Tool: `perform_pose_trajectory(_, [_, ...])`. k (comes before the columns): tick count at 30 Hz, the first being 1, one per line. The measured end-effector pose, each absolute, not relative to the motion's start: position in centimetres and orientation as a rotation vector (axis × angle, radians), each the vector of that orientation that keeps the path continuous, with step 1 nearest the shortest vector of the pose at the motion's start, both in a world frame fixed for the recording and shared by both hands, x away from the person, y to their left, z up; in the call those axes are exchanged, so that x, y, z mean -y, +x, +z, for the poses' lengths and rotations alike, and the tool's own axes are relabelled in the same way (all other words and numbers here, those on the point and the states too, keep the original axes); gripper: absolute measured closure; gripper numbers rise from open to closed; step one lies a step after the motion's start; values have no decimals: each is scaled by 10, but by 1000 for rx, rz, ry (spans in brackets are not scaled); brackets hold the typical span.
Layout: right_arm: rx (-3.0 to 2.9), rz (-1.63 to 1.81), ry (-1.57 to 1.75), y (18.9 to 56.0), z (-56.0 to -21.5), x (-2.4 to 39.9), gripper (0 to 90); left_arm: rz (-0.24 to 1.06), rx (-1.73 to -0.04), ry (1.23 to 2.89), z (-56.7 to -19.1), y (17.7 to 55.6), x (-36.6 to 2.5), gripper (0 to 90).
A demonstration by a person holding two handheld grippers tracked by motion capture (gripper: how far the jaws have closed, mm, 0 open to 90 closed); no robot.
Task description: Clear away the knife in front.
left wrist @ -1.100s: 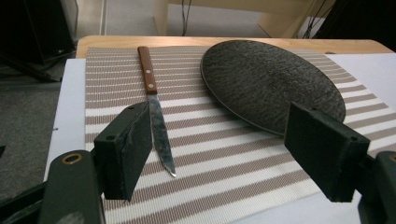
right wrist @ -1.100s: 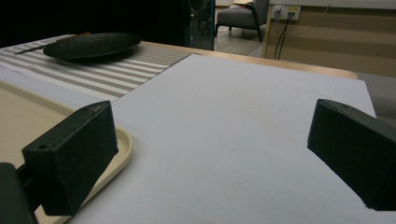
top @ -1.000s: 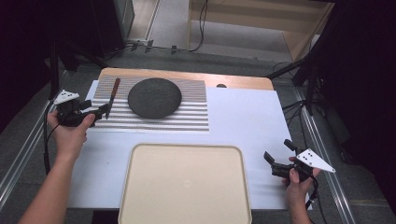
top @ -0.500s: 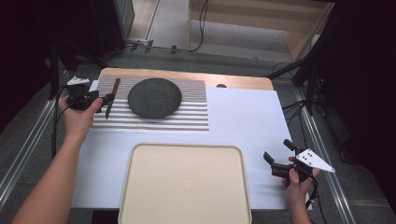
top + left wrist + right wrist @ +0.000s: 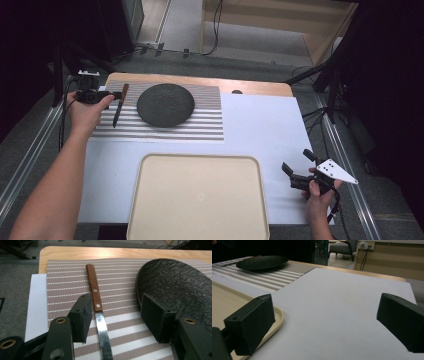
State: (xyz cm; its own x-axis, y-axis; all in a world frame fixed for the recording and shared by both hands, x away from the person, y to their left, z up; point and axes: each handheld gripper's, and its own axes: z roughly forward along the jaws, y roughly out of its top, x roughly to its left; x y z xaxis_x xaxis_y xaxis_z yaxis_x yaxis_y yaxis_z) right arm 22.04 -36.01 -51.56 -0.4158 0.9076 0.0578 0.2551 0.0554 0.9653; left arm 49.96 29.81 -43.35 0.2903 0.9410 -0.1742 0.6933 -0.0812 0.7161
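Left gripper [image 5: 116, 315] gapes wide, gripping nothing; knife [image 5: 97, 305] lies flat on mat [image 5: 65, 277] between its jaws, hard against the left one, plate [image 5: 172, 285] beside the right. Likely light, stiff, blade slick: grab the wooden handle. Right gripper [image 5: 332, 325] also wide, empty, over bare table.

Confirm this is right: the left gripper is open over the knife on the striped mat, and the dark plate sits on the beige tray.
Not quite. The dark plate sits on the striped mat beside the knife, not on the beige tray; the high view shows this. The left gripper is indeed open over the knife.
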Motion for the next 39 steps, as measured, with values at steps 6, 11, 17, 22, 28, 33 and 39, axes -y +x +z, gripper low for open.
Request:
perform_pose_trajectory(6, [-1735, 1389, 1172, 221, -516, 360, 1, 429, -1543, 1884, -442, 516, -295, 441])
perform_pose_trajectory(11, [-1738, 1388, 1169, 222, -516, 360, 1, 411, -1578, 1932, -451, 526, -291, 535])
perform_pose_trajectory(17, [-1749, 1379, 1170, 222, -516, 359, 1, 376, -1649, 1967, -454, 542, -287, 643])
perform_pose_trajectory(22, [-1748, 1382, 1172, 222, -516, 359, 1, 353, -1677, 2016, -455, 553, -281, 655])
perform_pose_trajectory(28, [-1747, 1382, 1174, 223, -516, 359, 1, 362, -1697, 2043, -459, 560, -274, 683])
perform_pose_trajectory(33, [-1747, 1389, 1174, 223, -516, 360, 1, 363, -1741, 2037, -466, 563, -274, 693])
perform_pose_trajectory(39, [-1749, 1393, 1173, 223, -516, 360, 2, 346, -1768, 2007, -470, 566, -274, 718])
